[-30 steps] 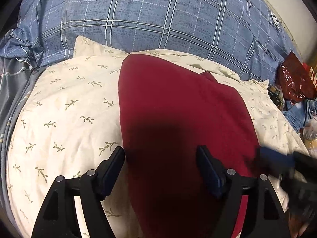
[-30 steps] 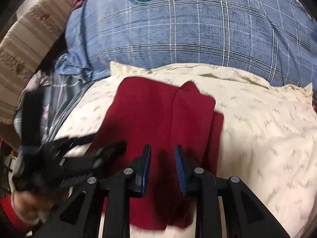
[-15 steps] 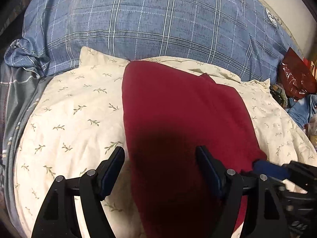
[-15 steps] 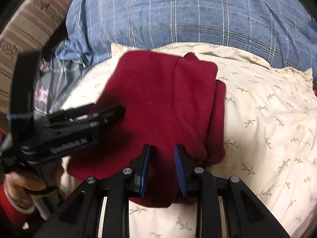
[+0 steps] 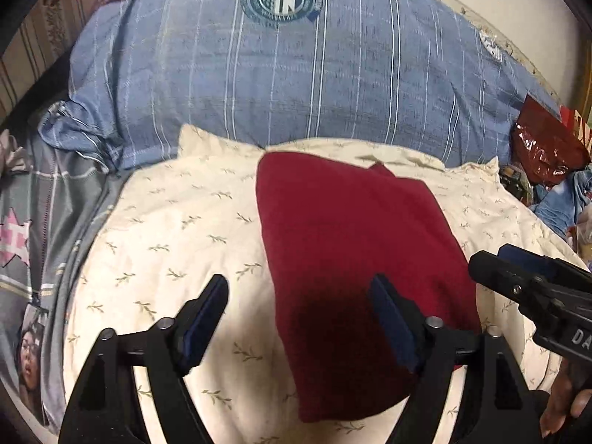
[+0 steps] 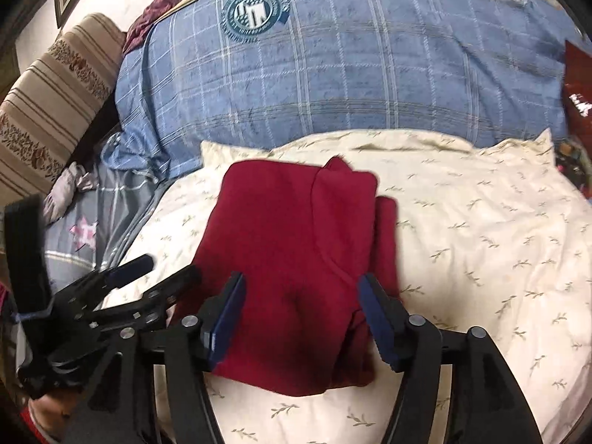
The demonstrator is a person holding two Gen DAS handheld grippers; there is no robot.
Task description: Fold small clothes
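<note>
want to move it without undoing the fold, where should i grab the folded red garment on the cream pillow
Probably the thick stacked edge of the red garment nearest the right gripper, coming in low from the near side: the layers overlap there, so one pinch catches them all.

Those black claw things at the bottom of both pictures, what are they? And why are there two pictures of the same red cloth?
They are grabbers with two fingers. A person holds one in each hand, and each has a small camera looking out along its fingers. So one picture is from the left gripper and the other from the right gripper; each camera also catches the other grabber off to the side. The red cloth is a small garment, folded, lying on a cream pillow with little leaves. Behind it is a big blue checked pillow. Nothing is held: the left gripper's jaws stand wide open, and the right one's have just been opening, with the cloth lying loose below them.
</note>
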